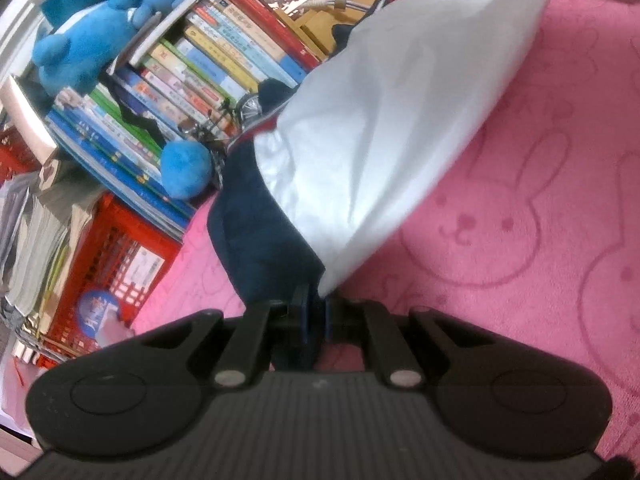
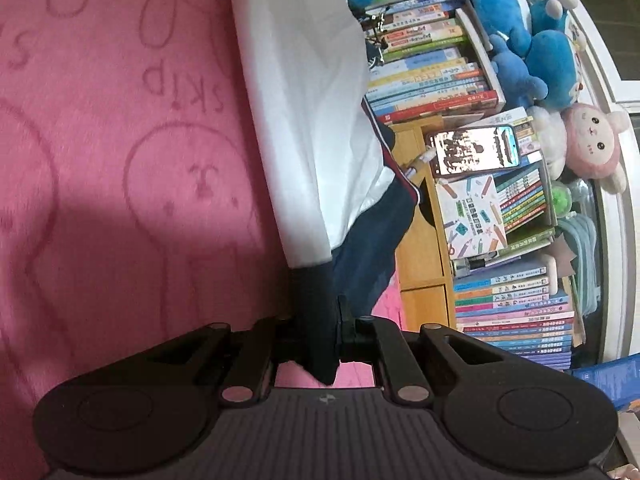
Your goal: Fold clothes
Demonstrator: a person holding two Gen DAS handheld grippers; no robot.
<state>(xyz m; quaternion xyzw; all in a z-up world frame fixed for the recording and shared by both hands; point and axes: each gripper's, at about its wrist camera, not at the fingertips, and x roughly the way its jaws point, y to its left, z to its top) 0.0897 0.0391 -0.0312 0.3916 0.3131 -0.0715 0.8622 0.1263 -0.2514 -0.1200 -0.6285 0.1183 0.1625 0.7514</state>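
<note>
Pinching the garment [image 1: 380, 128] (white and navy), both jaws closed

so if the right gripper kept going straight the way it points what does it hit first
Probably the garment itself: the right gripper is shut on its navy edge, and the white cloth stretches ahead. Depth beyond is unclear.

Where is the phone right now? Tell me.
In the right wrist view, the phone lies right of centre on the yellow shelf unit, between book stacks, left of the pink plush.
</note>
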